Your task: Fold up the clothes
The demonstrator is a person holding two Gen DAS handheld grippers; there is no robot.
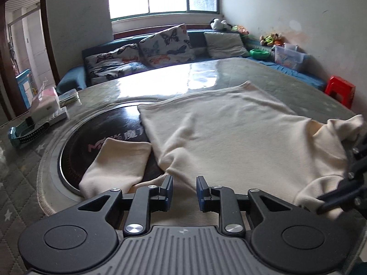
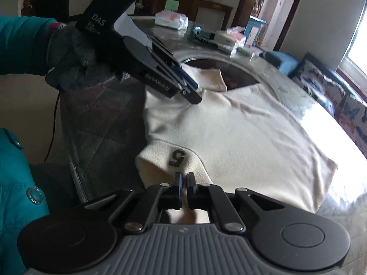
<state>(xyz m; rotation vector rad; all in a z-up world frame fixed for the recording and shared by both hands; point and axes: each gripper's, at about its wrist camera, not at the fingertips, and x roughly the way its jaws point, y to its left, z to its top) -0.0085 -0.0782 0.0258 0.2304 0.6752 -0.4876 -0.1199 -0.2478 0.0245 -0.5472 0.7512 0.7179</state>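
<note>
Beside cream sweater (image 1: pixel 240 135): tissue pack (image 1: pixel 44 102), watch (image 1: pixel 27 131).

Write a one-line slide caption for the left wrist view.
Open left gripper poised over the near edge of a cream sweater spread on the table, one sleeve lying across a dark round inset.

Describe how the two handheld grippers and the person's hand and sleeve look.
Each gripper, left gripper and right gripper, has black linkage arms with silver rivets, round black discs at both sides, a ribbed grey plate and blue-padded fingers. Seen from the right wrist, the left one bears white "DAS" lettering. The hand wears a grey knit glove under a teal quilted sleeve. A thin dark cable hangs below.
</note>
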